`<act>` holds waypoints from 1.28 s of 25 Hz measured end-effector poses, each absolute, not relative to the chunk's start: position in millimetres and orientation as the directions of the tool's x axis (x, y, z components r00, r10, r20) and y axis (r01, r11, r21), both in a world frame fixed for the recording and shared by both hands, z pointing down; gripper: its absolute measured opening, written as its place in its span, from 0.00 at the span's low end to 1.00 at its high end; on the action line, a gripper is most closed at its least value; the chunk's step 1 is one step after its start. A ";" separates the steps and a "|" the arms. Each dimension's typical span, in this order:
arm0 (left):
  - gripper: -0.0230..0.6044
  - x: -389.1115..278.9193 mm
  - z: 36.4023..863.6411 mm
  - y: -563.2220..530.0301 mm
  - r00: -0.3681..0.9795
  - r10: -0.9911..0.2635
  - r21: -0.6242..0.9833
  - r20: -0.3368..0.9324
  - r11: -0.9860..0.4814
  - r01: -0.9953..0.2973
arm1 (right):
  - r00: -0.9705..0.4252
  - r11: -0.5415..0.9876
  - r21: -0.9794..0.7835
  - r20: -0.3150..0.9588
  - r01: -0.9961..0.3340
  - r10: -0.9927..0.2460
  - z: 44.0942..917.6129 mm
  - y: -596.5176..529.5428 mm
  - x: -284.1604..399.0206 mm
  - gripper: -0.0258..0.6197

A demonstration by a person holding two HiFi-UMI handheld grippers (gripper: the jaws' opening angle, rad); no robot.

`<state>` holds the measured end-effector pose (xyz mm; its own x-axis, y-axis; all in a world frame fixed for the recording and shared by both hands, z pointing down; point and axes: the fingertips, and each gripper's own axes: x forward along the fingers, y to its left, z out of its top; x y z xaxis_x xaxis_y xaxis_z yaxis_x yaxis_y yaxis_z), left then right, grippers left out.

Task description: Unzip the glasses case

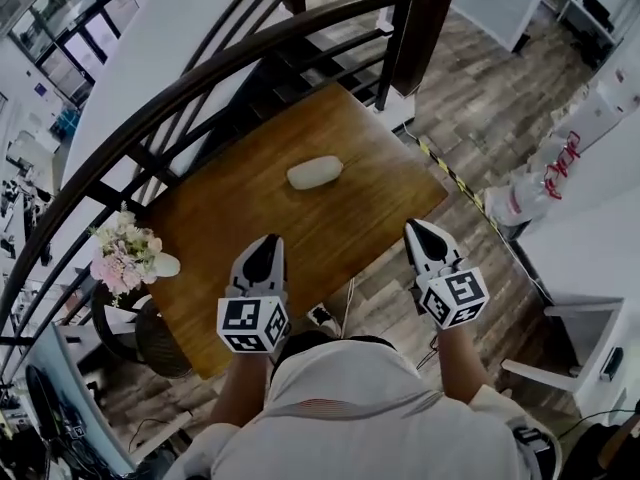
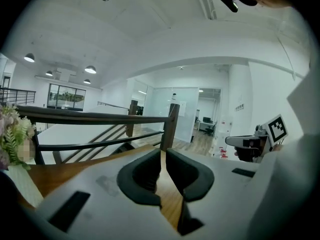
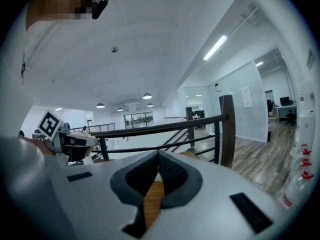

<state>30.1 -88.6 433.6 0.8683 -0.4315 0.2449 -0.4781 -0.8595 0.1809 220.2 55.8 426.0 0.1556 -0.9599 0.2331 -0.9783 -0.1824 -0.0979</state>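
Step in hand: approach, pre-grasp. Nothing on the case is touched yet, and the zip looks undone-not-started as far as I can judge.

Glasses case [image 1: 315, 172]: white, oval, lying flat near the middle of the wooden table [image 1: 240, 208], slightly toward its far edge. It sits at about 12 o'clock from the left hand-held gripper [image 1: 266, 241] and about 10 o'clock from the right hand-held gripper [image 1: 416, 227], well apart from both. Zip pull is too small to make out in the head view. Neither gripper view shows the case.

Left hand-held gripper [image 2: 162, 155]: jaws all but together, only a thin slit, nothing held. Right hand-held gripper [image 3: 157, 157]: jaws fully closed, tips meeting, nothing held. Both hover over the near table edge, pointing toward the case.

Next move, my read: both jaws need opening, one hand-held gripper pins the case body, and the other finds the small zip pull and draws it along the seam. The smooth rounded shell may slide on the table if not held.

Other: pink-white flowers [image 1: 125, 254] at the table's 9 o'clock edge, dark railing [image 1: 200, 78] beyond.

Writing: none readable. Only black-and-white square markers on the gripper cubes, and no brand visible on the case.
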 end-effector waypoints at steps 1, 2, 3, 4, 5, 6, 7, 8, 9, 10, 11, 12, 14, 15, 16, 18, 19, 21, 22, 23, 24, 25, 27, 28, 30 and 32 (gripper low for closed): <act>0.10 33.3 434.1 -99.7 0.866 -0.435 0.181 0.247 -0.857 -0.482 | 0.141 -0.168 -0.100 0.238 -0.981 -0.961 427.9 41.6 221.5 0.12; 0.10 36.3 434.9 -109.9 0.864 -0.438 0.179 0.249 -0.856 -0.486 | 0.128 -0.156 -0.101 0.242 -0.983 -0.962 430.2 28.9 223.3 0.12; 0.10 39.0 435.9 -119.4 0.860 -0.444 0.174 0.252 -0.854 -0.491 | 0.117 -0.146 -0.101 0.247 -0.984 -0.962 432.8 17.5 225.9 0.12; 0.10 41.0 437.2 -128.1 0.854 -0.452 0.170 0.256 -0.849 -0.500 | 0.106 -0.136 -0.104 0.254 -0.985 -0.961 435.9 6.9 228.9 0.12; 0.10 42.0 438.1 -135.9 0.846 -0.464 0.169 0.262 -0.841 -0.513 | 0.092 -0.125 -0.111 0.263 -0.986 -0.960 439.2 -3.3 231.8 0.12; 0.10 42.1 438.3 -142.5 0.836 -0.478 0.172 0.269 -0.831 -0.530 | 0.073 -0.109 -0.119 0.275 -0.987 -0.959 442.2 -13.3 234.1 0.12; 0.10 42.0 438.1 -147.8 0.826 -0.492 0.179 0.275 -0.818 -0.547 | 0.050 -0.089 -0.126 0.285 -0.988 -0.957 444.1 -23.1 236.1 0.12; 0.10 42.2 438.4 -152.3 0.816 -0.506 0.184 0.280 -0.806 -0.563 | 0.027 -0.067 -0.128 0.293 -0.990 -0.956 445.1 -32.9 238.3 0.12; 0.10 43.3 440.2 -156.5 0.805 -0.519 0.186 0.287 -0.794 -0.578 | 0.005 -0.044 -0.127 0.297 -0.991 -0.955 445.7 -42.9 241.3 0.12; 0.10 45.2 443.2 -160.9 0.793 -0.532 0.186 0.296 -0.782 -0.594 | -0.016 -0.023 -0.128 0.298 -0.992 -0.954 446.6 -53.0 245.5 0.12; 0.10 47.8 446.7 -165.3 0.779 -0.547 0.185 0.305 -0.769 -0.612 | -0.040 0.000 -0.133 0.299 -0.991 -0.953 448.2 -63.1 250.7 0.12; 0.10 50.8 449.5 -169.4 0.764 -0.565 0.187 0.313 -0.752 -0.632 | -0.067 0.025 -0.140 0.302 -0.990 -0.951 450.8 -73.0 256.4 0.12; 0.10 56.2 451.5 -174.6 0.725 -0.609 0.193 0.321 -0.708 -0.680 | -0.131 0.087 -0.149 0.317 -0.985 -0.939 456.7 -90.9 268.0 0.12; 0.10 58.7 451.5 -175.4 0.703 -0.633 0.197 0.324 -0.682 -0.704 | -0.163 0.119 -0.149 0.323 -0.982 -0.932 457.9 -98.4 274.1 0.12; 0.10 61.8 451.8 -175.8 0.683 -0.653 0.201 0.326 -0.658 -0.726 | -0.190 0.149 -0.147 0.325 -0.978 -0.927 457.5 -105.7 281.2 0.12; 0.10 69.8 455.1 -177.1 0.649 -0.683 0.199 0.335 -0.622 -0.758 | -0.230 0.194 -0.140 0.321 -0.971 -0.919 456.5 -120.2 296.5 0.12; 0.10 73.1 457.7 -177.8 0.633 -0.695 0.193 0.342 -0.607 -0.771 | -0.245 0.210 -0.140 0.322 -0.968 -0.915 457.9 -126.9 302.9 0.12; 0.10 76.9 461.9 -179.6 0.606 -0.716 0.193 0.347 -0.578 -0.793 | -0.274 0.239 -0.144 0.330 -0.960 -0.903 463.8 -138.3 310.9 0.12; 0.10 77.6 463.5 -180.5 0.597 -0.723 0.198 0.347 -0.566 -0.801 | -0.287 0.252 -0.143 0.338 -0.957 -0.896 467.4 -143.1 312.4 0.12; 0.10 77.5 465.6 -181.3 0.590 -0.728 0.205 0.349 -0.555 -0.806 | -0.297 0.263 -0.142 0.347 -0.954 -0.889 471.2 -147.2 312.5 0.12; 0.10 77.0 468.1 -182.1 0.586 -0.730 0.209 0.353 -0.549 -0.809 | -0.304 0.271 -0.139 0.359 -0.952 -0.883 475.0 -150.8 311.6 0.12; 0.10 76.3 470.7 -183.7 0.584 -0.729 0.212 0.357 -0.545 -0.811 | -0.306 0.276 -0.132 0.372 -0.952 -0.876 478.9 -154.4 310.1 0.12; 0.10 74.7 473.2 -189.7 0.584 -0.727 0.212 0.361 -0.546 -0.810 | -0.305 0.287 -0.107 0.400 -0.952 -0.864 486.4 -162.6 305.4 0.12; 0.10 73.8 473.0 -193.1 0.587 -0.726 0.211 0.358 -0.549 -0.808 | -0.308 0.298 -0.091 0.413 -0.950 -0.857 490.1 -166.5 301.8 0.12; 0.10 72.1 471.8 -199.5 0.594 -0.724 0.209 0.351 -0.558 -0.803 | -0.324 0.330 -0.065 0.440 -0.942 -0.838 496.9 -174.6 292.6 0.17; 0.10 69.7 471.6 -205.0 0.597 -0.723 0.207 0.349 -0.561 -0.801 | -0.341 0.363 -0.044 0.465 -0.931 -0.817 503.0 -181.7 283.0 0.25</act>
<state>69.7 -205.0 471.6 0.5967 -0.7226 0.3488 -0.8011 -0.5615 0.2073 283.0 -181.7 503.0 -0.3408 -0.8172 0.4647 -0.9307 0.3630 -0.0442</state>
